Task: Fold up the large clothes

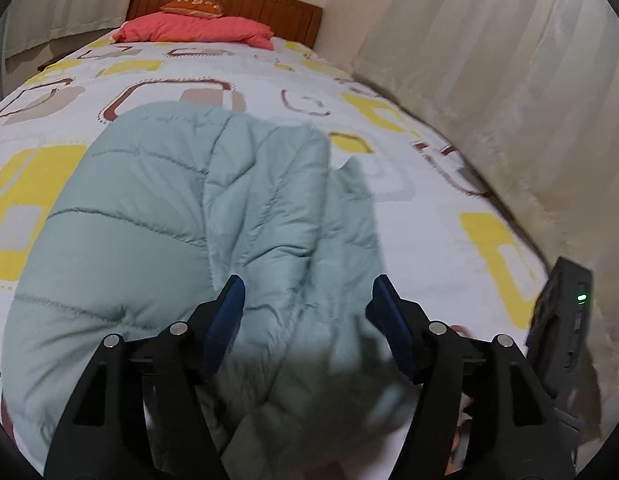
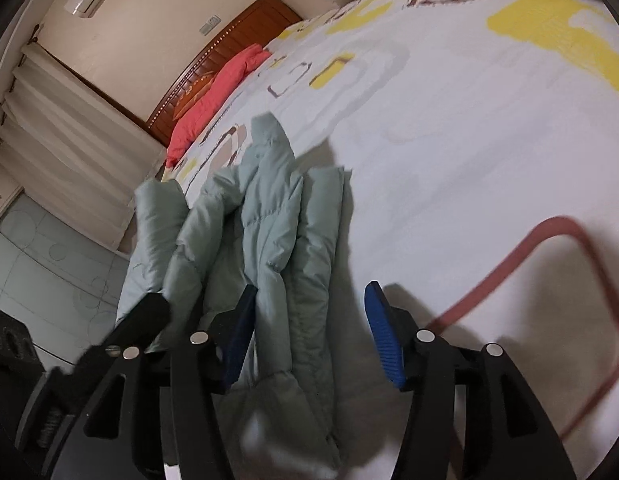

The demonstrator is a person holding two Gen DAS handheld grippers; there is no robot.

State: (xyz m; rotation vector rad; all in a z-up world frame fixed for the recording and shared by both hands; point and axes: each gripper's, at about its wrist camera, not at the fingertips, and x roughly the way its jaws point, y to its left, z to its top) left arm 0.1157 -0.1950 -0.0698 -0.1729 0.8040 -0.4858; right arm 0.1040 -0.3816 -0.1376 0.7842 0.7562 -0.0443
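Step in hand: I judge this a release just after a fold. The jacket lies doubled on the bed, and neither tool grips it.

Jacket: pale green, quilted. It fills the centre and lower left of the left wrist view; in the right wrist view it runs as bunched ridges from lower centre up toward the middle, its left part reaching past the bed's edge in the picture.

Left hand-held gripper: jaws apart, blue pads standing clear on either side of a blurred fold of fabric at bottom centre; nothing clamped.

Right hand-held gripper: jaws apart. The left pad sits against or just beside the fabric edge; I cannot tell which. The right pad hangs over bare sheet.

Pose: both tools point forward and downward at the bed, near the jacket's closest end.

Next move, as I judge it: pick the next pair of edges or corners, close on them together, and carry them across evenly so the padding does not slide or spring open.

Also noted: red pillow at upper left, against the headboard.
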